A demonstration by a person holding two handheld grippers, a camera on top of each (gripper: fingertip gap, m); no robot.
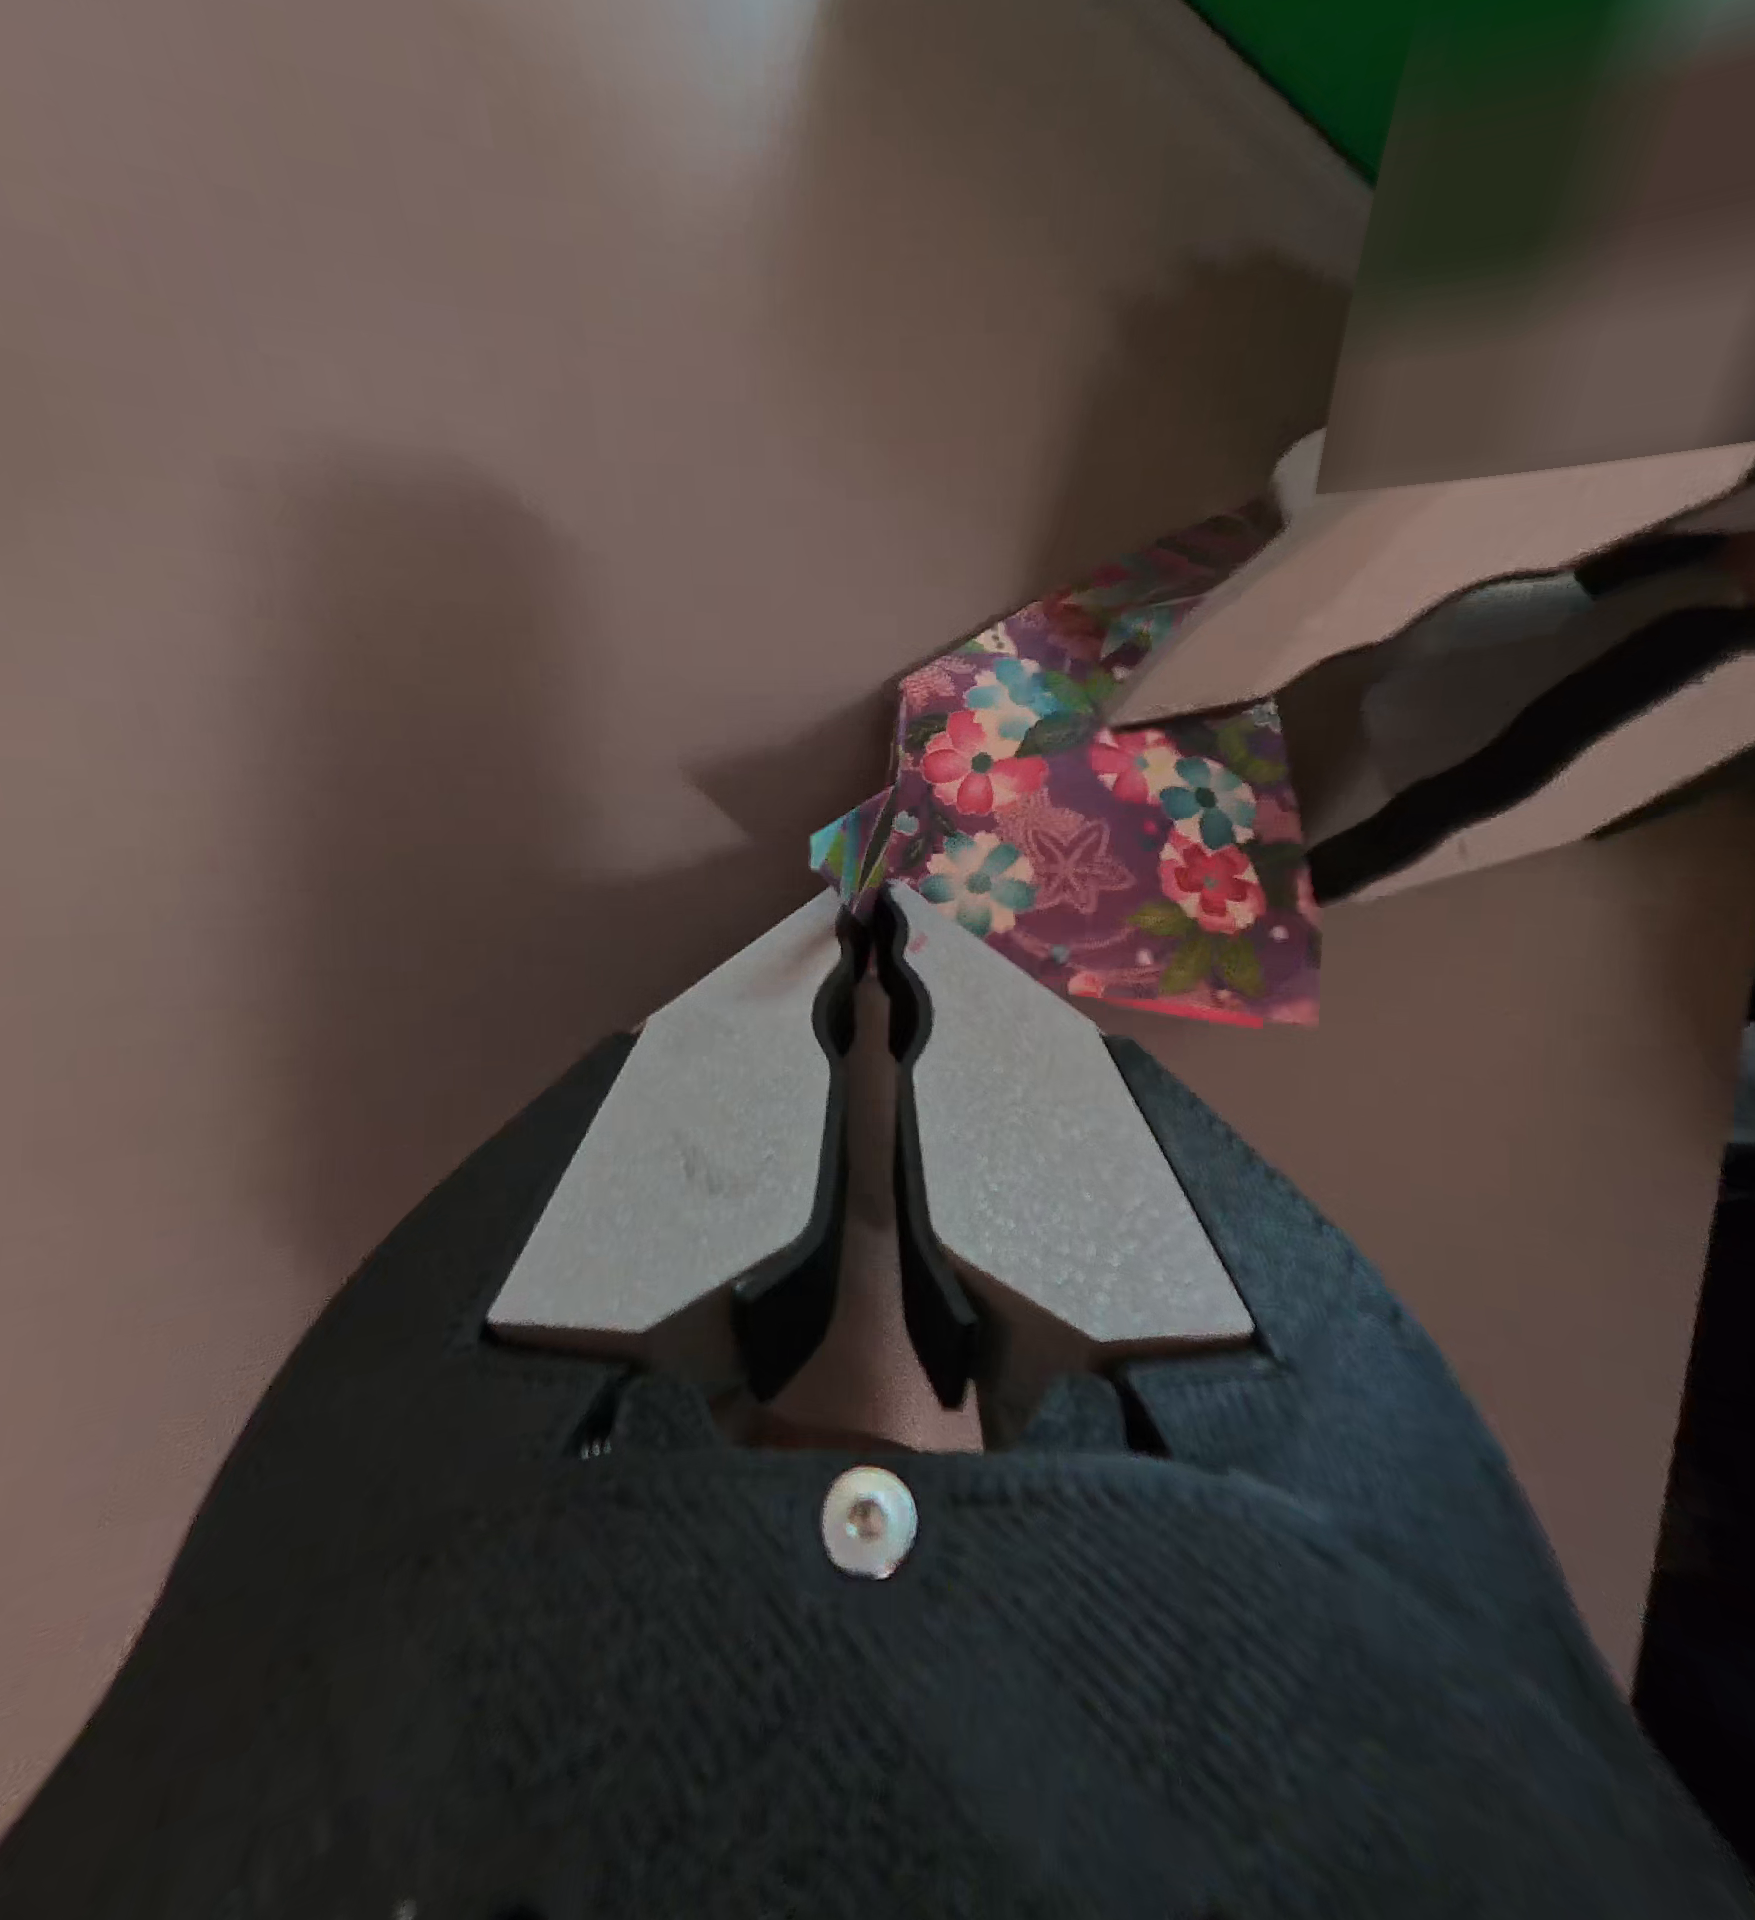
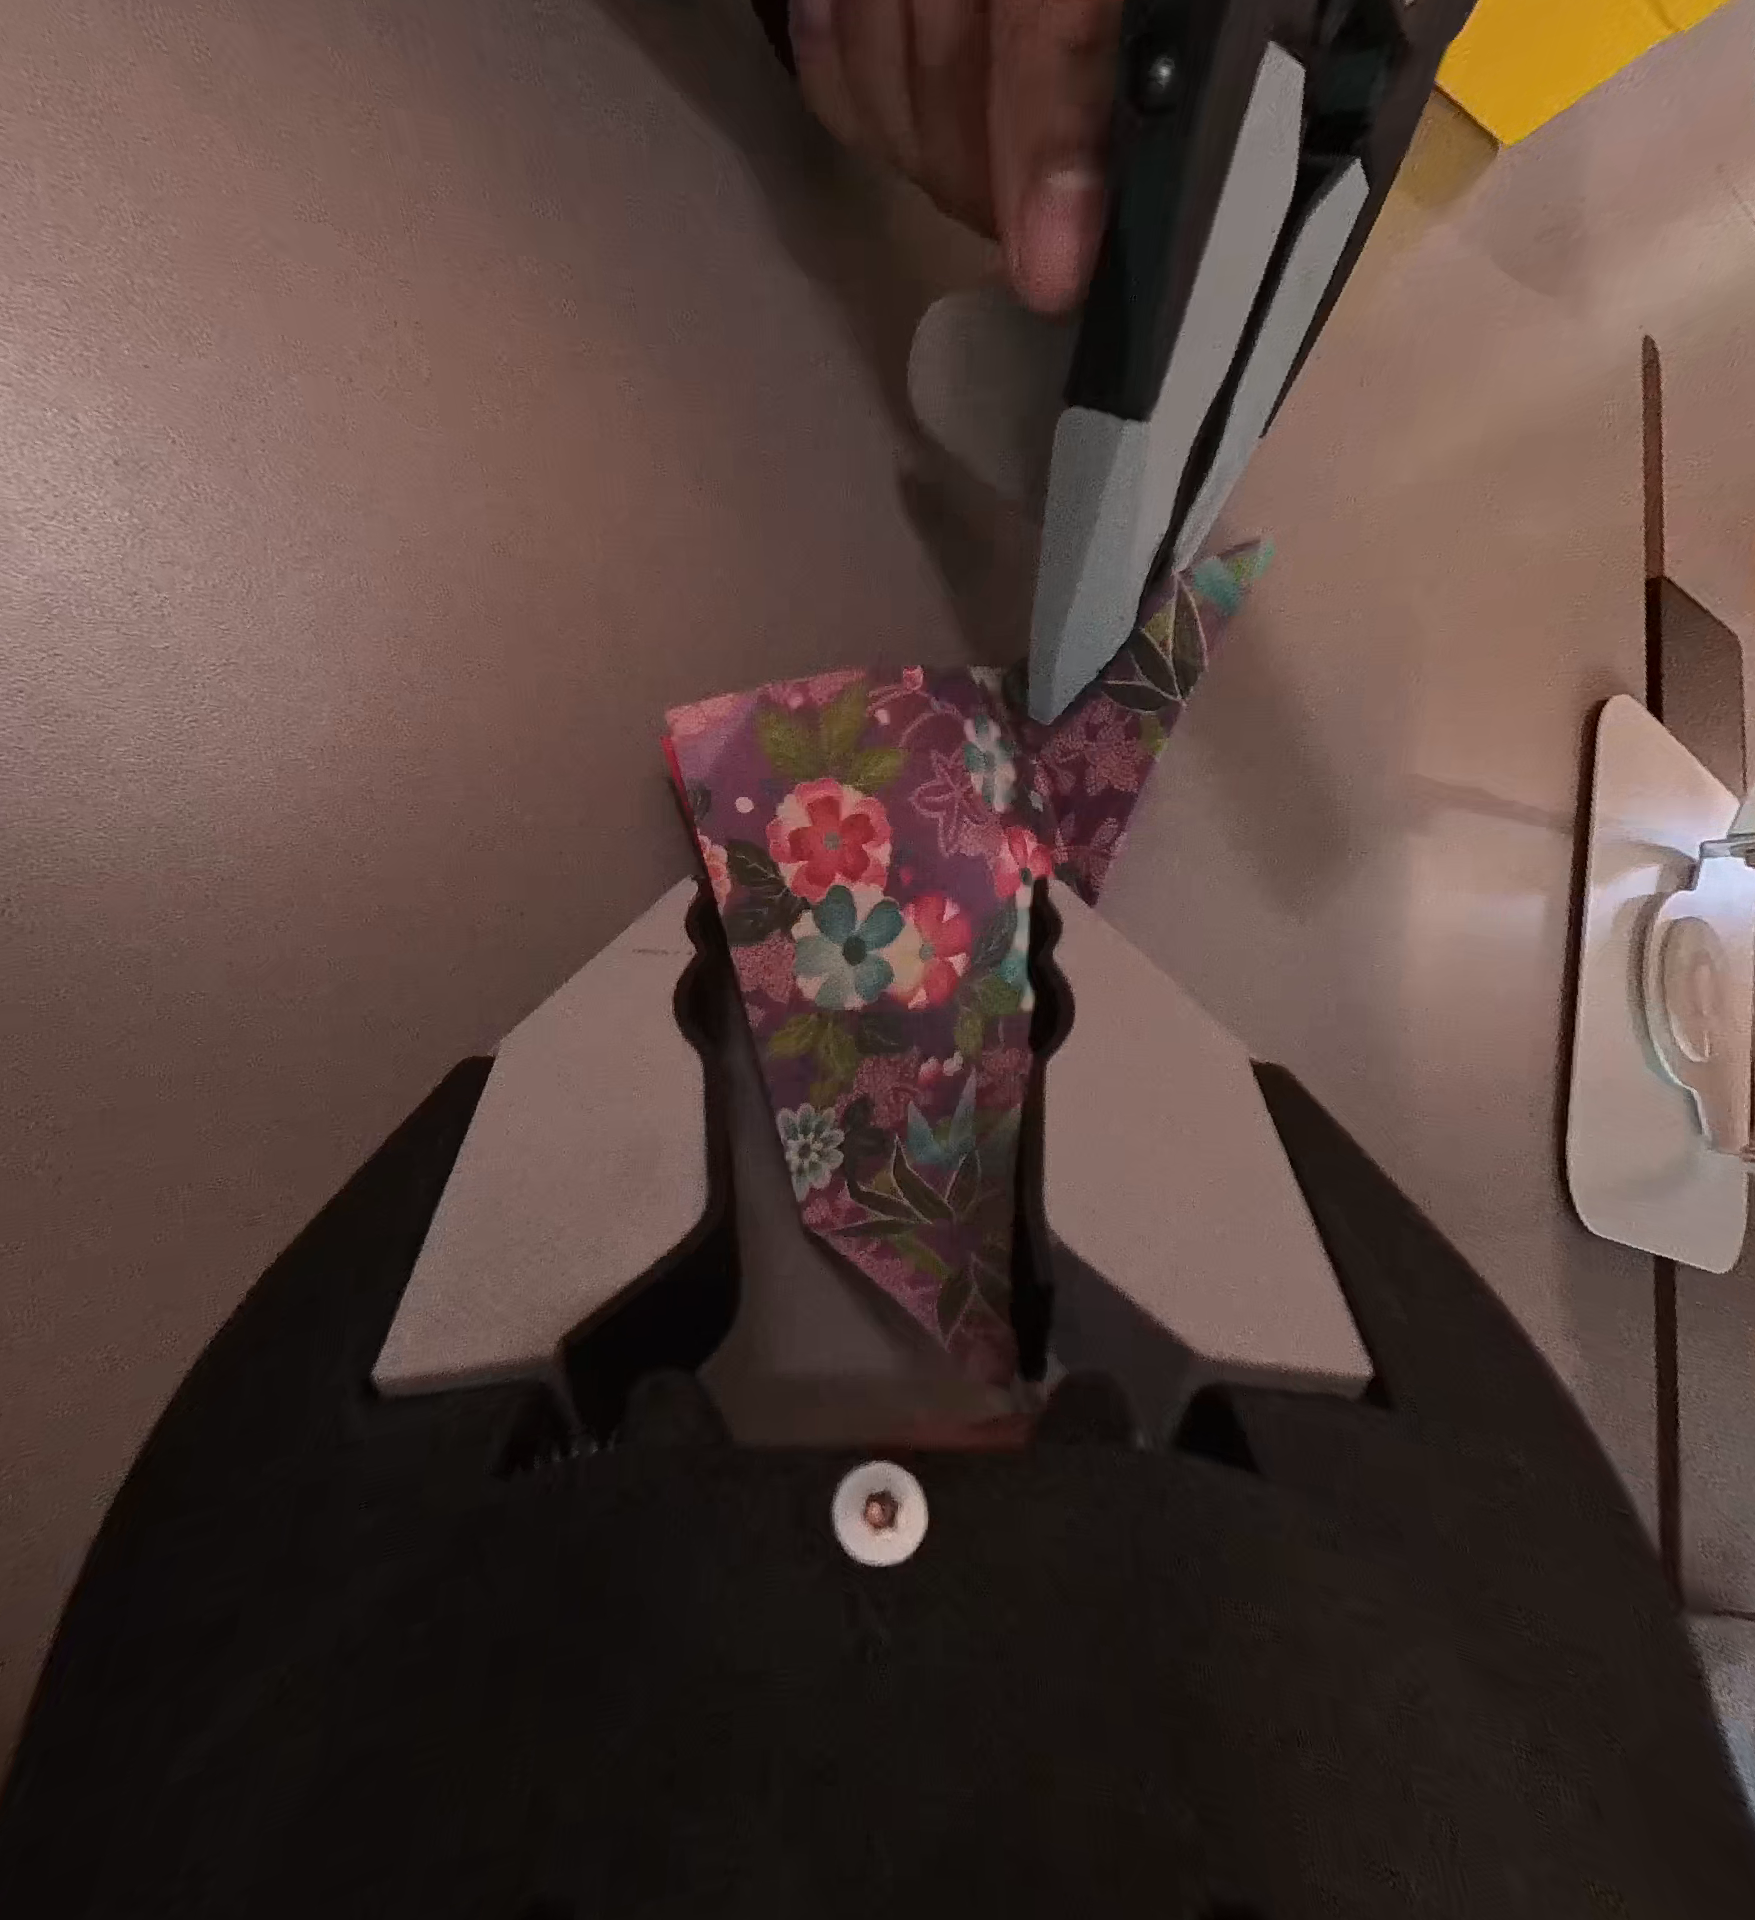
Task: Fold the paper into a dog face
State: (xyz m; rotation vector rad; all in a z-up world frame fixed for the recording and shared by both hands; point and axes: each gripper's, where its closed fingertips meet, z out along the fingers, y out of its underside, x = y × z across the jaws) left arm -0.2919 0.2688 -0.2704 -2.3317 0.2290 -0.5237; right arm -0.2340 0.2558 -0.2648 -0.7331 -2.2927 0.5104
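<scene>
While thin, light and easily creased, floral paper (image 2: pixel 883 935) best taken at folded corners; left gripper (image 1: pixel 871 920) pinched on its corner; right gripper (image 2: pixel 868 914) gaping around its body.

matte taupe table (image 2: pixel 333 520), green surface (image 1: pixel 1299 62) beyond, soft shadows

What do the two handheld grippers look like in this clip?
Both match: the left gripper and right gripper have a textured black body, one silver screw at its centre, and two pale grey angular fingers lined with wavy black pads. No cables or sleeves show.
</scene>
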